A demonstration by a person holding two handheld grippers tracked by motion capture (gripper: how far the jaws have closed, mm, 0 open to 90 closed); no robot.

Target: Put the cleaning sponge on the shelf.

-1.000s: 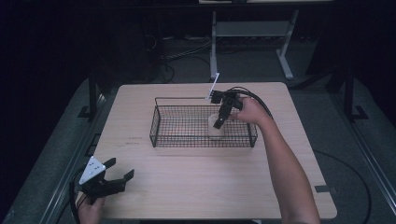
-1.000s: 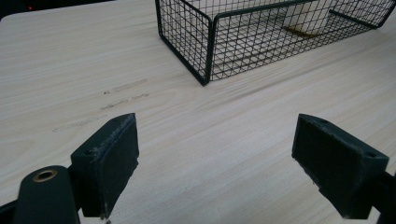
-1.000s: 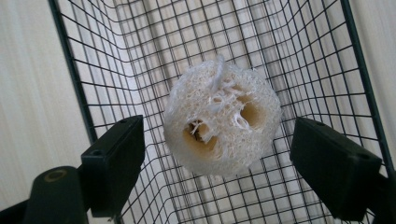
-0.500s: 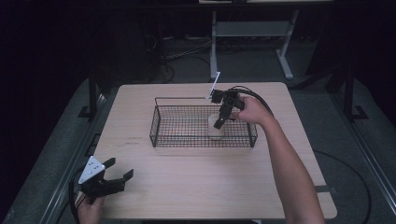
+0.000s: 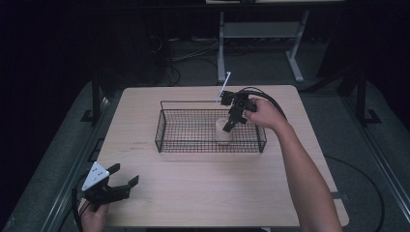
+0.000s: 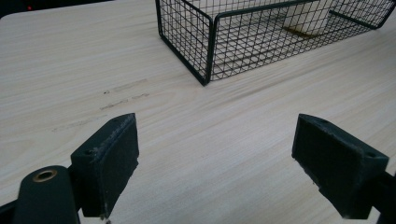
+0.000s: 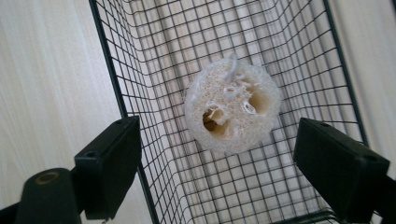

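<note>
The loofah [image 7: 232, 108] sat between the right gripper [image 7: 224, 163]'s wide-apart jaws, untouched; probably light, springy, best squeezed across its sides. Left gripper [image 6: 215, 163] was spread too.

Table [image 5: 203, 193] lit from above, surroundings dark; gripper views bright, sharp, soft shadows.

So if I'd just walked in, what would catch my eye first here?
Probably the black wire basket in the middle of the pale wooden table, with a cream loofah sponge standing inside near its right end. The right gripper hangs open just above that sponge, jaws wide on either side. The left gripper rests open, far off at the table's near left corner.
</note>
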